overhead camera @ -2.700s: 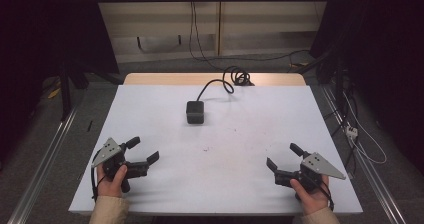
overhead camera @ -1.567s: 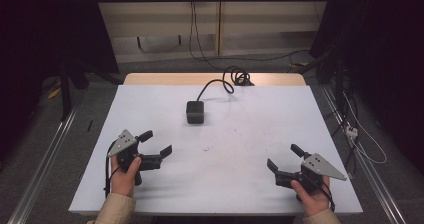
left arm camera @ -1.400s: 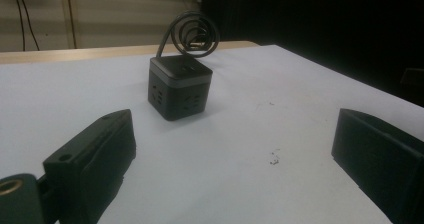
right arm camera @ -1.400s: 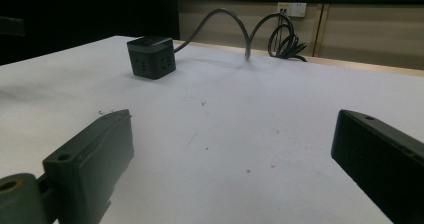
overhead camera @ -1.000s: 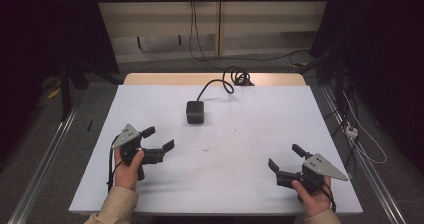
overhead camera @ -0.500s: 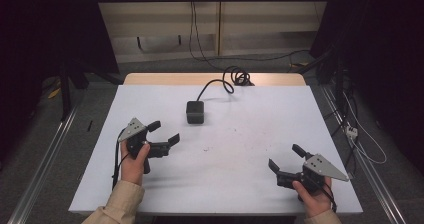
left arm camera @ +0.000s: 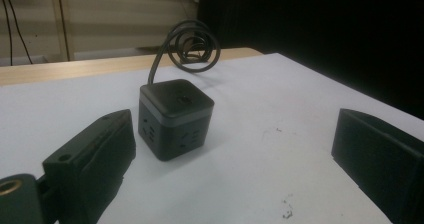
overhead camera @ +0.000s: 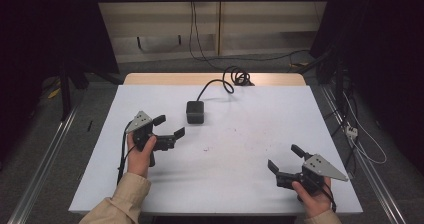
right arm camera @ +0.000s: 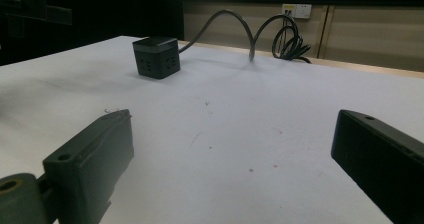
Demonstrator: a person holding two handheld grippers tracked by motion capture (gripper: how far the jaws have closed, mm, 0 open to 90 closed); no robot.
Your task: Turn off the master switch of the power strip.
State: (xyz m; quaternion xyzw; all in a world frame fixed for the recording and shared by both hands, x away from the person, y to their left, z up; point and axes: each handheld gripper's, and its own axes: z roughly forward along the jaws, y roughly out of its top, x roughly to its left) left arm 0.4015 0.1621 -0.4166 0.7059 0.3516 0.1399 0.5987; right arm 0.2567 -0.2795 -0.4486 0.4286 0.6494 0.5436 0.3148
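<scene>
Room: dark drapes left and right, pale cabinets at the far wall with a wall socket [right arm camera: 296, 10].
Table [overhead camera: 250, 184]: white top, a few small marks mid-surface.
Power cube [overhead camera: 196, 111]: far centre of the table, its cord [overhead camera: 235, 77] coiling off the far edge.
Left gripper [overhead camera: 169, 125]: I have the jaws spread, just short of the cube, pointing at it.
Right gripper [overhead camera: 288, 156]: jaws spread too, parked at the near right.
Step, as I judge it: straddle the cube squarely, low on its sides, before I squeeze.
</scene>
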